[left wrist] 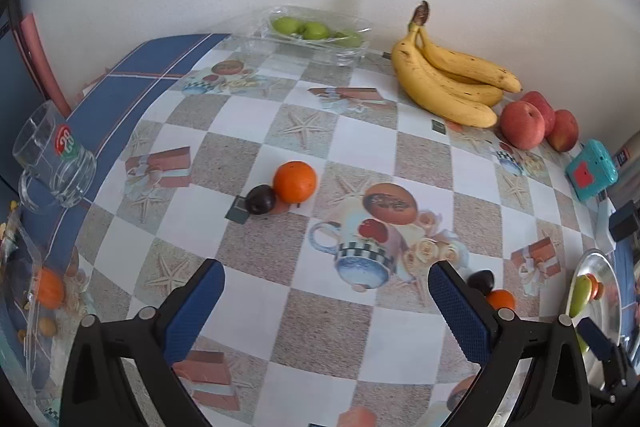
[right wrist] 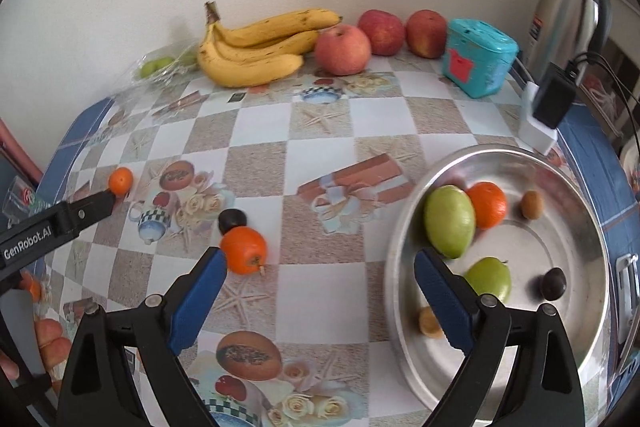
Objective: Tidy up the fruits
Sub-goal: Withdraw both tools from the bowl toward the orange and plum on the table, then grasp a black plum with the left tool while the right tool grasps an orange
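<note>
**Orange and plum pairs wait on the worktop while both tongs hang spread**

Orange fruit draws the eye in the left wrist view: one orange [left wrist: 295, 181] sits on the checked worktop [left wrist: 256, 131] touching a dark plum [left wrist: 260, 199], ahead of the left tongs [left wrist: 326, 291], whose blue pads stand wide apart around nothing. Bananas [left wrist: 448, 83] and red apples [left wrist: 536, 123] line the far wall; green fruit lies in a clear tray [left wrist: 316, 33]. A glass mug [left wrist: 56, 167] stands at the left.

From the right wrist view, the right tongs [right wrist: 318, 281] are likewise spread and empty. A second orange [right wrist: 244, 250] sits just beside the left pad, a second plum [right wrist: 232, 219] touching it behind. The metal dish [right wrist: 560, 163] at the right already holds two green fruits [right wrist: 450, 221], an orange, a plum and small brown ones.

Sorting looks part done, with a pick-up in hand. Next, the right tongs would probably need to shift left, straddle the near orange, close gently since it could roll, and carry it to the dish.
</note>
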`<state>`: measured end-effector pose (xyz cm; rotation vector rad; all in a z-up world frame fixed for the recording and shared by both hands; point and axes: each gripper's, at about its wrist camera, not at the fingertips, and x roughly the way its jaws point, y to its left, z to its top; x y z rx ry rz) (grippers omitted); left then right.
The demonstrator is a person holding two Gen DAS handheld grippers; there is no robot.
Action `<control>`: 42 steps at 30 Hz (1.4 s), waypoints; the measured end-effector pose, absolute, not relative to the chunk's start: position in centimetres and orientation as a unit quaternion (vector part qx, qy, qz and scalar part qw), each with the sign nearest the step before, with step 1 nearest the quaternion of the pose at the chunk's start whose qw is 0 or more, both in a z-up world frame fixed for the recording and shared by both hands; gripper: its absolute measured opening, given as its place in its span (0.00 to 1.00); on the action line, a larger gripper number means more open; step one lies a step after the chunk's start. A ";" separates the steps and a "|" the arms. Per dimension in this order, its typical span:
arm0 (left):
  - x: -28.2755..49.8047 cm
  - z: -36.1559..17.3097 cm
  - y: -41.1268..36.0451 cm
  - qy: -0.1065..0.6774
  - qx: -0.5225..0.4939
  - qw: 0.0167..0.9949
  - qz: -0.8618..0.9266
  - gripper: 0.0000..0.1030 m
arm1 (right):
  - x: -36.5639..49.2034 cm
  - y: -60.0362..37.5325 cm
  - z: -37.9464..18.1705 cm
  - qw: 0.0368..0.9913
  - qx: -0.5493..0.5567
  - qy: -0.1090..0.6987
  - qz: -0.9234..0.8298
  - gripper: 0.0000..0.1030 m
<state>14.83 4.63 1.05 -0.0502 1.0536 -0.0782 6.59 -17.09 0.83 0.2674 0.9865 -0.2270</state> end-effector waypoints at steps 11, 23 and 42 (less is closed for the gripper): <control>16.9 -0.7 10.6 0.511 -0.033 0.859 -0.012 1.00 | 8.9 -13.6 -1.8 0.851 0.115 0.505 -0.083 0.92; 18.3 -1.4 9.0 0.497 0.056 0.865 -0.033 1.00 | 10.1 -12.1 -4.2 0.837 0.076 0.535 -0.091 0.92; 20.3 -4.5 7.4 0.494 0.079 0.864 -0.067 0.85 | 11.2 -11.2 -5.0 0.837 0.061 0.536 -0.090 0.90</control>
